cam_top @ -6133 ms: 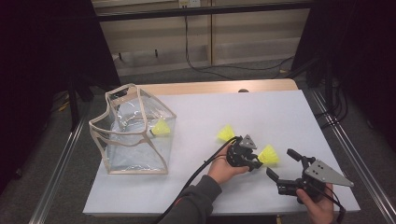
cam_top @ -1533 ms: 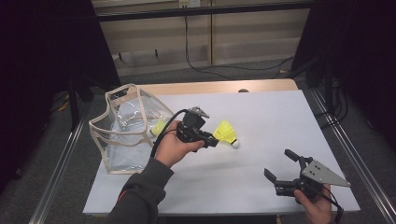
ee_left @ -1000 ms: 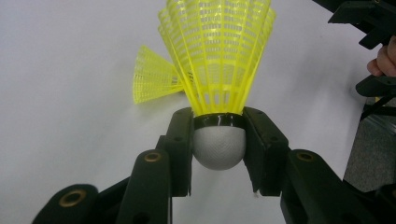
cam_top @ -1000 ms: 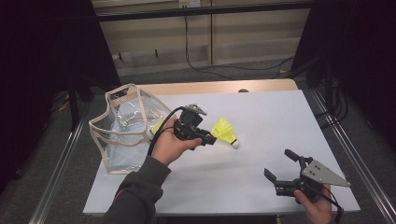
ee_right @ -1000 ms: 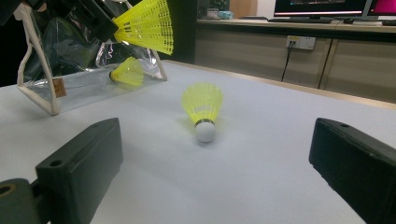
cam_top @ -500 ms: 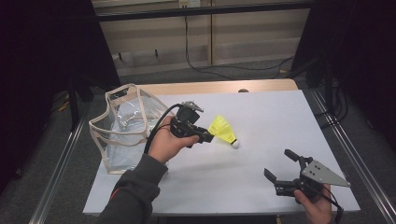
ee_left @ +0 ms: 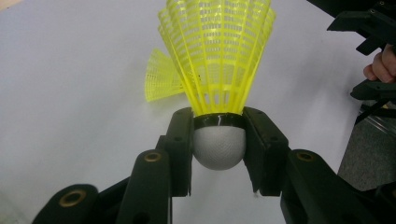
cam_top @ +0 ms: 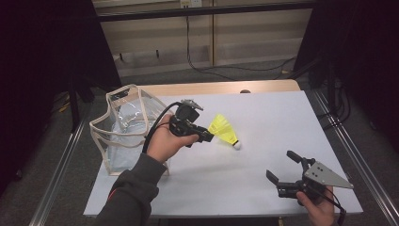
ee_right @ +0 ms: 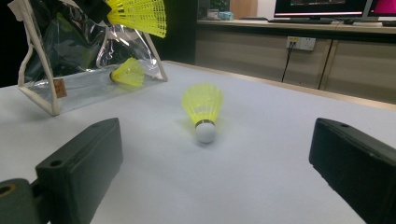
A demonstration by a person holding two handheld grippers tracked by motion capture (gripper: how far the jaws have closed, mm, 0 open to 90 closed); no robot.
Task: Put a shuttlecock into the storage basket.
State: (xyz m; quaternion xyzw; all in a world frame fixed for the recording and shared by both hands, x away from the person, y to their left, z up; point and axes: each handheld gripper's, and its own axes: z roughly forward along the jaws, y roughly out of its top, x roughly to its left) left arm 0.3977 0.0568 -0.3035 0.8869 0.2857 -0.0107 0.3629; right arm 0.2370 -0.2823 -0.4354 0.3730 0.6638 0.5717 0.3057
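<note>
My left gripper is shut on the white cork of a yellow shuttlecock, whose skirt points away from the jaws. It hangs above the table beside a clear bag with cream trim. A second yellow shuttlecock rests on the white table, just past the held one. A third shuttlecock lies inside the bag. The held shuttlecock also shows at the top of the right gripper view. My right gripper stands open and empty near the front right edge.
Metal rails run along both sides of the table. A wooden strip borders its far edge, with cables on the floor beyond. In the right gripper view a cabinet and monitors stand behind the table.
Six seconds ago the left gripper was at the right by a shuttlecock; it has since carried it left. Over the last second it edged slightly closer to the bag. The right gripper stayed put.
</note>
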